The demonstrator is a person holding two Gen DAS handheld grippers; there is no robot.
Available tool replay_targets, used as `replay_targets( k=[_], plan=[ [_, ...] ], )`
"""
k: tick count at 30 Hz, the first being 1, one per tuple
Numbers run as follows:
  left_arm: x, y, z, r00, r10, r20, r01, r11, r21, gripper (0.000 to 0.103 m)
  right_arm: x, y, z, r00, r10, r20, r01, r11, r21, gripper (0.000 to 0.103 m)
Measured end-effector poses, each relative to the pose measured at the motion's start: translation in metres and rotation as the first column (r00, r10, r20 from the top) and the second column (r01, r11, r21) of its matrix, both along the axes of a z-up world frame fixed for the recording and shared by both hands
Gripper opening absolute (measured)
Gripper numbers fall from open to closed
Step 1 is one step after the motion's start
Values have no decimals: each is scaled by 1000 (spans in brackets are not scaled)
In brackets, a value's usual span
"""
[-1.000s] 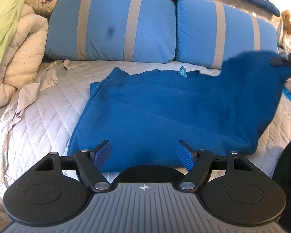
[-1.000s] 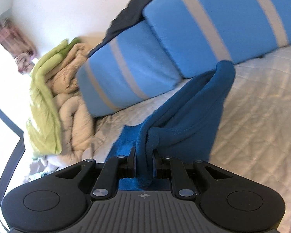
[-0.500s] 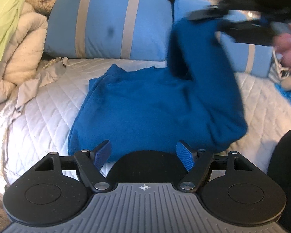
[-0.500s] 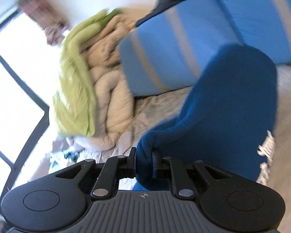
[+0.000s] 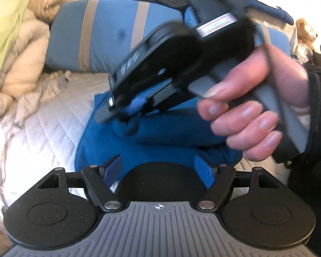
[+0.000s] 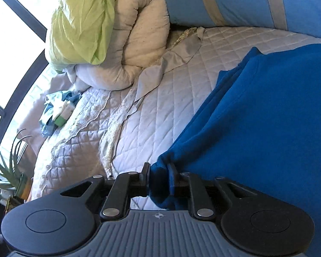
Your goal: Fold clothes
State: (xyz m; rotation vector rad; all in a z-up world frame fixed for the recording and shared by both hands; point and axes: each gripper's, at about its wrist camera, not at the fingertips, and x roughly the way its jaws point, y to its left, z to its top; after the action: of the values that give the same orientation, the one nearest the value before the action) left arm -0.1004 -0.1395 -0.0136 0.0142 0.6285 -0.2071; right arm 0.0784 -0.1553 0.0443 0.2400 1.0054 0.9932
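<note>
A blue sweatshirt (image 5: 160,132) lies on the white quilted bed (image 5: 45,124), folded over itself. My left gripper (image 5: 158,171) is open and empty at the sweatshirt's near edge. My right gripper (image 6: 159,176) is shut on a bunched edge of the blue sweatshirt (image 6: 256,117) and holds it low over the garment's left side. In the left wrist view the right gripper (image 5: 126,111) and the hand holding it fill the middle, just above the fabric.
Two blue striped pillows (image 5: 109,36) lie along the back of the bed. A rolled beige duvet (image 6: 137,42) and a green blanket (image 6: 79,21) are piled at the left. A grey cloth (image 6: 167,64) lies on the quilt. A plant (image 6: 8,171) stands beside the bed.
My right gripper has carried the sweatshirt's right side up and over to the left, laying it across the rest of the garment. The left gripper has hardly moved.
</note>
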Motion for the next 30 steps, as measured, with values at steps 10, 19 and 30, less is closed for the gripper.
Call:
replay_targets(
  k=[10, 19, 30],
  plan=[
    [11, 36, 16, 998, -6, -59, -4, 986, -167, 74, -4, -72, 48, 984, -111, 141, 104, 993, 59, 103],
    [81, 91, 28, 978, 6, -208, -82, 929, -362, 73, -12, -166, 30, 929, -331, 166, 333, 943, 21, 103],
    [151, 103, 3, 872, -76, -484, -152, 897, -415, 15, -15, -199, -10, 899, -419, 128, 420, 907, 18, 103]
  ],
)
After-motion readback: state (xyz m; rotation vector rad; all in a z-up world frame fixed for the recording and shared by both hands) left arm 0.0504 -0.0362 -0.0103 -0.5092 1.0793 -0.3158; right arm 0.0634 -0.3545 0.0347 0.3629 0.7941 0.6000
